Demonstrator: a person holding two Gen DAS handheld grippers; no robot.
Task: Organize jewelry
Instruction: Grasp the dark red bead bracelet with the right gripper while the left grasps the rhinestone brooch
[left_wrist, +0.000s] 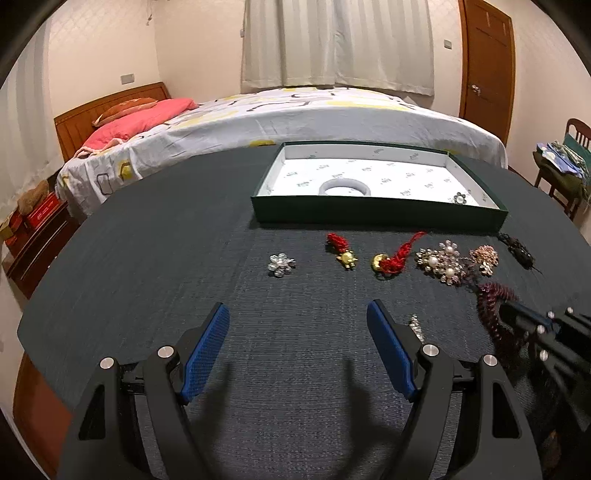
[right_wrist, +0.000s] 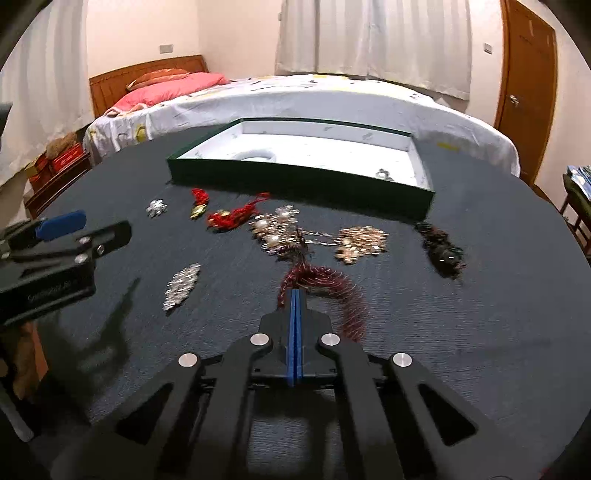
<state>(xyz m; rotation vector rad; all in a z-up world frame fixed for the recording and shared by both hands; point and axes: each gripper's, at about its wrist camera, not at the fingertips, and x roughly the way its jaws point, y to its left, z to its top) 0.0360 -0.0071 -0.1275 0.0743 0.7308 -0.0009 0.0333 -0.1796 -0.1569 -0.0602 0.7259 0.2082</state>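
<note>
My right gripper (right_wrist: 296, 293) is shut on a dark red beaded necklace (right_wrist: 332, 282) and holds it just above the table; both show at the right of the left wrist view, gripper (left_wrist: 517, 314), necklace (left_wrist: 493, 306). My left gripper (left_wrist: 297, 314) is open and empty over bare dark table. A green tray (left_wrist: 380, 216) with a white lining holds a white bangle (left_wrist: 344, 186) and a small pearl flower brooch (left_wrist: 460, 198). Loose jewelry lies in a row before the tray: a silver flower brooch (left_wrist: 281, 264), two red-tasselled gold charms (left_wrist: 341, 249), a pearl brooch cluster (left_wrist: 441, 262).
A rose-gold brooch (right_wrist: 360, 240), a dark hair piece (right_wrist: 441, 249) and a long silver brooch (right_wrist: 181, 286) lie on the round dark table (right_wrist: 480, 332). A bed (left_wrist: 295, 118) stands behind the table, a chair (left_wrist: 569, 166) at right.
</note>
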